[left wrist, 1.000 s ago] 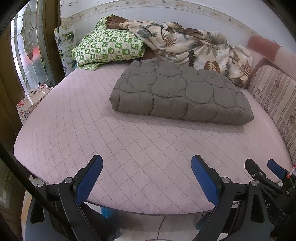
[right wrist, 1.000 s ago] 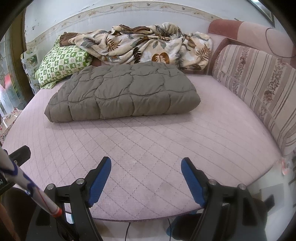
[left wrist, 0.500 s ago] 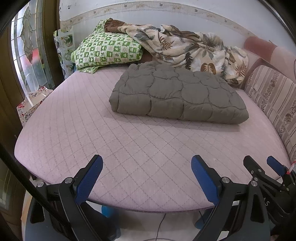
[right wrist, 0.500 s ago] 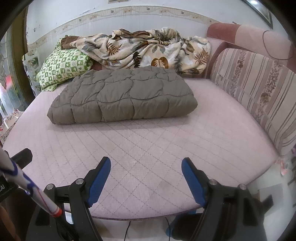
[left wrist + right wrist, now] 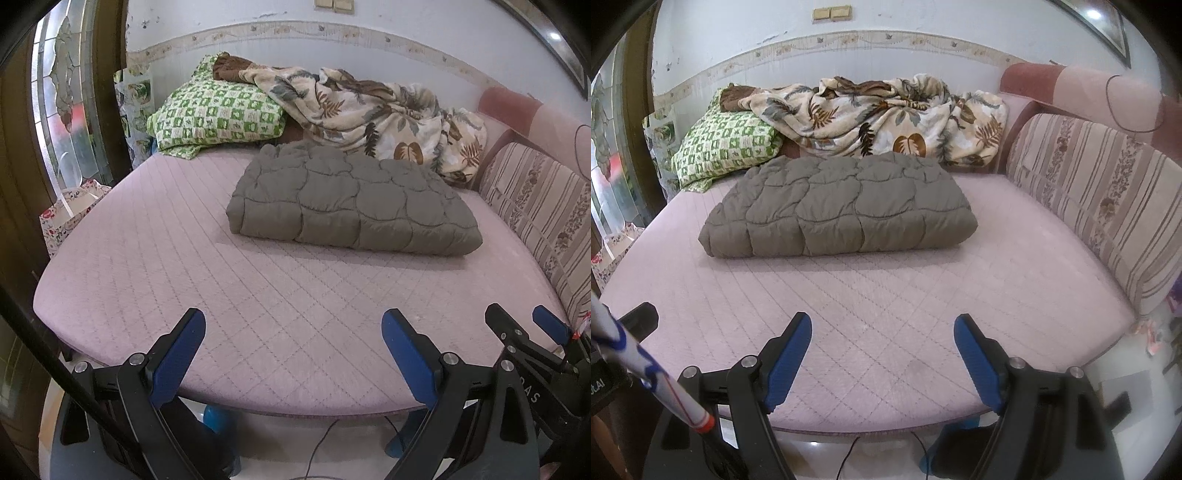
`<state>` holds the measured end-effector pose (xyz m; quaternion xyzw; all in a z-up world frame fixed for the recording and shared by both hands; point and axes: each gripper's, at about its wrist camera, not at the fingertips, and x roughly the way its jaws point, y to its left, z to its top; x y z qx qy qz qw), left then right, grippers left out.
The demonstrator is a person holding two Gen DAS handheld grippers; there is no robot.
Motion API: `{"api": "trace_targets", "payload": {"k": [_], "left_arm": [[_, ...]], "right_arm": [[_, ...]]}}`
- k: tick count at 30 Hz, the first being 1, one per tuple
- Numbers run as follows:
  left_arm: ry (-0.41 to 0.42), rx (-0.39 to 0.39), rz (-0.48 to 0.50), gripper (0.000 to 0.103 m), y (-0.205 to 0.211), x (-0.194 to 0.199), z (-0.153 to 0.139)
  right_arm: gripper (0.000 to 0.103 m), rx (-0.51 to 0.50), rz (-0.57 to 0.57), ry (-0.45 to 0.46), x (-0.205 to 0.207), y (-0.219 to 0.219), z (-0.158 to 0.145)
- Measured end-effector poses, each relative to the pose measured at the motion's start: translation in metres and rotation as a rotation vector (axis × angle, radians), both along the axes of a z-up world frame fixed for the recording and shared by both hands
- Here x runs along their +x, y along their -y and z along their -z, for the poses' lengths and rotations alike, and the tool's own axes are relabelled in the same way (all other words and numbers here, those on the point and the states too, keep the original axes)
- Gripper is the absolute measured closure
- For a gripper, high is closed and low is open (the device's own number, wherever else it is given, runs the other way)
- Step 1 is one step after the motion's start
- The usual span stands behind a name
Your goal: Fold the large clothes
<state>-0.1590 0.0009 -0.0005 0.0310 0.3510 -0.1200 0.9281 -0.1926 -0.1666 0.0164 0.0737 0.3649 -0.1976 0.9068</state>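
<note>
Here both the left gripper (image 5: 291,332) and right gripper (image 5: 882,336) gape empty at the mattress (image 5: 886,295) edge, well short of the folded quilt (image 5: 838,210).

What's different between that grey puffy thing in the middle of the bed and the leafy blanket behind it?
The grey quilted comforter is folded into a neat, flat rectangle; the leaf-print blanket lies crumpled in a loose heap. The comforter is plain grey with stitched puffy panels, while the blanket is cream with brown and grey leaves. The comforter sits mid-mattress; the blanket is bunched against the back wall. Both rest on the pink mattress, untouched by either gripper.
</note>
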Motion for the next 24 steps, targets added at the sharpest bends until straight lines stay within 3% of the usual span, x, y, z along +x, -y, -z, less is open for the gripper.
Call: {"api": "trace_targets", "payload": {"k": [13,24], "left_arm": [[0.103,-0.058,-0.024,0.007,-0.025,-0.031,-0.04],[0.101,-0.045,-0.04,0.007,-0.023,-0.026,-0.043]], "right_arm": [[0.017,-0.054,0.0,0.101,-0.022,-0.023,-0.039],[0.016,-0.068,-0.002,0.126,-0.021,-0.025,-0.05]]}}
